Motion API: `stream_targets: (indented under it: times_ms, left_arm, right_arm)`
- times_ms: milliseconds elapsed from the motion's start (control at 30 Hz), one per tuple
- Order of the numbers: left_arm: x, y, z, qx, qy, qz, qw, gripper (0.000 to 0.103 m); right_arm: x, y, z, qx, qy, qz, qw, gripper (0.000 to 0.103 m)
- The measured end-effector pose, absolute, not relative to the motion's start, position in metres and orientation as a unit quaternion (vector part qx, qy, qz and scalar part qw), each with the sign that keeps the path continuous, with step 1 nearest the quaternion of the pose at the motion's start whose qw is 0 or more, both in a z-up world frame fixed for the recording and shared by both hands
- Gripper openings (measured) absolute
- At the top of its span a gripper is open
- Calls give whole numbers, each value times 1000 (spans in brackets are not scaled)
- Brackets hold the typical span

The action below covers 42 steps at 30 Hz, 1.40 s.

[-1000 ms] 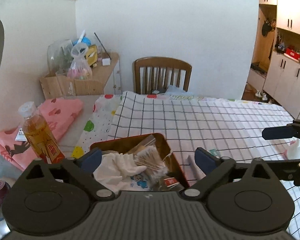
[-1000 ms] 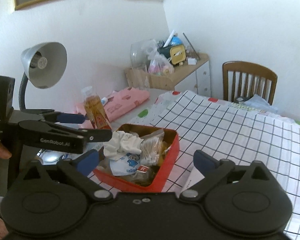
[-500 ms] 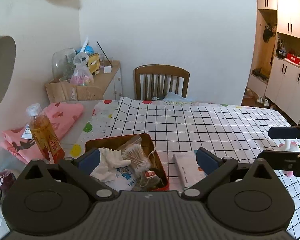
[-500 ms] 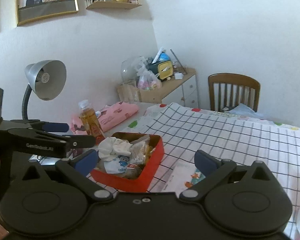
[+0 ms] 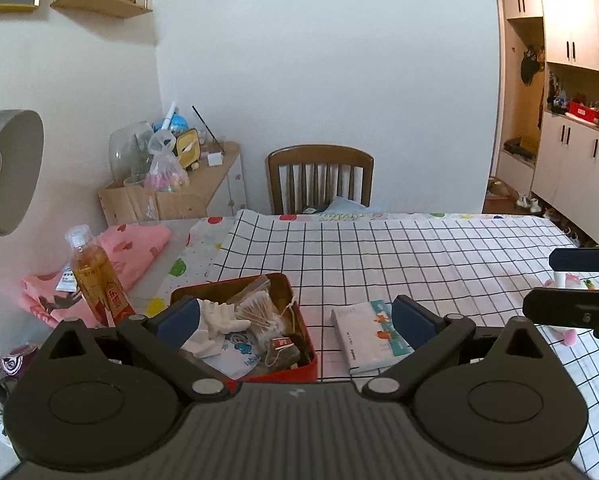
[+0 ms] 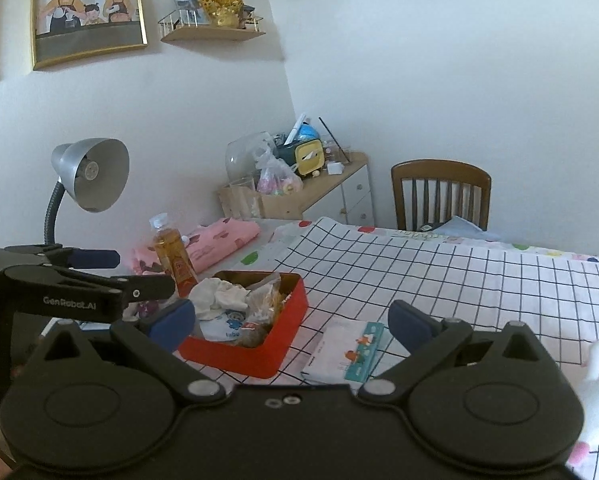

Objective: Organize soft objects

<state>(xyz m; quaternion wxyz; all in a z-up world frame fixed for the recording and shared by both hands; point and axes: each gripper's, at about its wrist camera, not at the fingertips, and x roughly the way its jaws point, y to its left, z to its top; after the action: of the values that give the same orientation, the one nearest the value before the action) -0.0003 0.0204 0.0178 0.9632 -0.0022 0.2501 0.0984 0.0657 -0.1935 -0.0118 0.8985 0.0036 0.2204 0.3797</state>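
Two hand-held grippers, left (image 5: 295, 320) and right (image 6: 291, 326), gape empty; your red tin (image 5: 305, 354) holds crumpled white gloves (image 5: 219, 318). You've pulled back; tissue pack (image 5: 369, 334) now shows fully.

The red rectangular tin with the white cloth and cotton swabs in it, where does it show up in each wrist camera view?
Left wrist view: the red rectangular tin sits low and left of centre, just above the gripper body.
Right wrist view: it sits low and left of centre, seen from its corner.
Shared landmark: the flat white tissue pack lies just right of the tin in both.
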Motion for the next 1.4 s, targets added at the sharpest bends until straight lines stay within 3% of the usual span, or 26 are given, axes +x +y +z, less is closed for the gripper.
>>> stream_targets:
  times_ms: [300, 1400]
  left_arm:
    - [-12, 4, 17, -18, 249, 78, 965, 103]
    - [-27, -4, 20, -49, 253, 88, 962, 103]
  right_arm:
    - [47, -206, -8, 8, 190, 339, 921, 103]
    - [41, -205, -10, 19, 201, 325, 924, 103]
